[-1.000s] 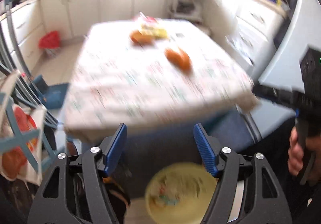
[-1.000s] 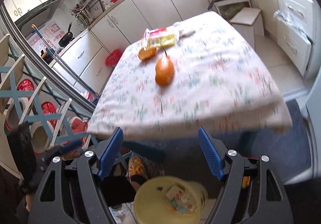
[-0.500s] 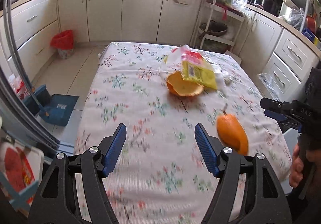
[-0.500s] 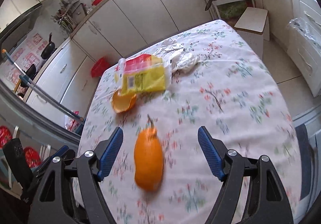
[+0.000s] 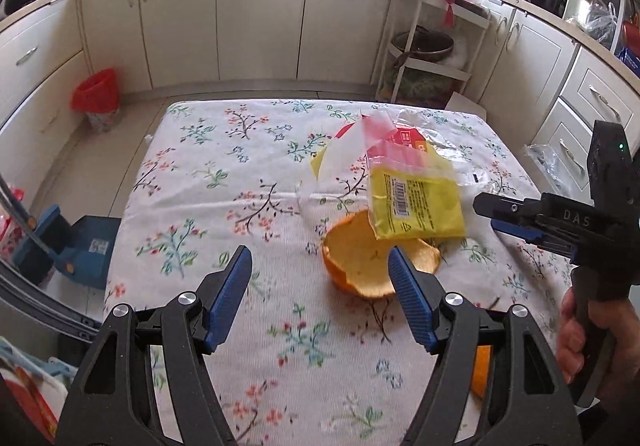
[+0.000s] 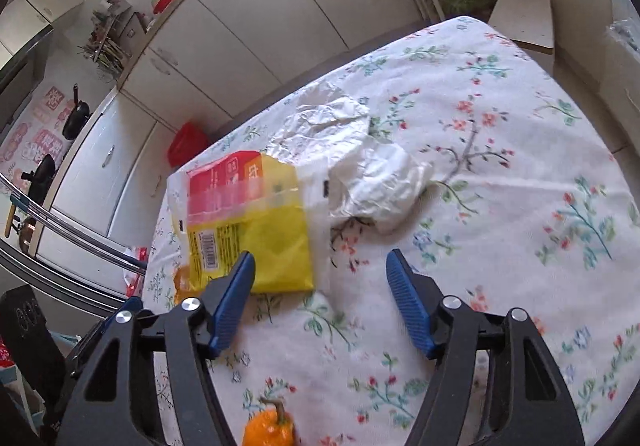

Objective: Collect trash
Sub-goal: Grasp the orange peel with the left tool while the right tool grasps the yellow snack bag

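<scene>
your left tool (image 5: 320,278) hangs over the surface covered by a white floral cloth (image 5: 208,182), its blue pads apart with nothing between them, and the curled orange peel (image 5: 360,266) lies just ahead of its right pad, partly under the yellow and red plastic wrapper (image 5: 416,202). your right tool (image 6: 320,278) has its pads closing on empty air above the cloth, with that wrapper just beyond its left pad and the crumpled white plastic bag (image 6: 360,166) touching the wrapper's far side. a small orange fruit with a stem (image 6: 268,426) sits on the cloth below the right tool, near the bottom edge of its view.
</scene>
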### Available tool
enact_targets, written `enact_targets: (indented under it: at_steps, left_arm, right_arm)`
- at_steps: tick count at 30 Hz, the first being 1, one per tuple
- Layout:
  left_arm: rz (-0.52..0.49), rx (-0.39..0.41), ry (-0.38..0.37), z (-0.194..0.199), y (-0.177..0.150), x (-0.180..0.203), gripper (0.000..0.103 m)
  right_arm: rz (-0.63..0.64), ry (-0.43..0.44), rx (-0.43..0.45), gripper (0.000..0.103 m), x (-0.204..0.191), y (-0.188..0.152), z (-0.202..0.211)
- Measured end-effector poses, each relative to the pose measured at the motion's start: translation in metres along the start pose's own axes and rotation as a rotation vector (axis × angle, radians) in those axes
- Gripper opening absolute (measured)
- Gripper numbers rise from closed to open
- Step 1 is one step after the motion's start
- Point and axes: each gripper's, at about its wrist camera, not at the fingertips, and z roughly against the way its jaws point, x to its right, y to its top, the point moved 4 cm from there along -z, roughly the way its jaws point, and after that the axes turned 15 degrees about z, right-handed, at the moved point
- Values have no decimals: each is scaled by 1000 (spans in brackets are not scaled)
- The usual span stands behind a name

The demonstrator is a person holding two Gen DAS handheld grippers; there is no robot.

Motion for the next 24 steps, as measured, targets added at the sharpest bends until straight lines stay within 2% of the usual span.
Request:
enact_targets:
  at_steps: [2,3,4,6,11,16,18,19,21,24]
  left_arm:
    - [-16,-11,6,-10,2,2,67]
    - [-20,-17,5,-14,3,3,67]
    - [-21,-20,5,-18,3,3,67]
    - [-20,-29,1,-26,4,2,67]
    - [-11,-33,-4,-35,5,4,67]
    - [-23,-44,-22,-40,3,14,65]
    - [-41,-64,-22,-43,-2,19,40]
    - [-60,-85,-19,-45,-7,24,35]
    - [-88,-99,-16,-44,-14,29,18]
    - [-106,-110,-18,-35,-23,32,13]
  right_arm:
    - [9,19,-14,48,-4,1,-4]
    - [11,37,-26,28,-7,1,-7]
    - [3,65,-41,13,-9,-1,-9]
    - [-24,97,-38,5,-9,-3,-6]
    - [-118,177,90,3,4,1,44]
    - [-157,201,207,3,20,1,101]
    - [-166,203,230,3,27,0,116]
    - [-177,206,239,3,31,-2,123]
    - [-197,209,248,3,38,-8,132]
    - [-229,218,259,3,40,-5,136]
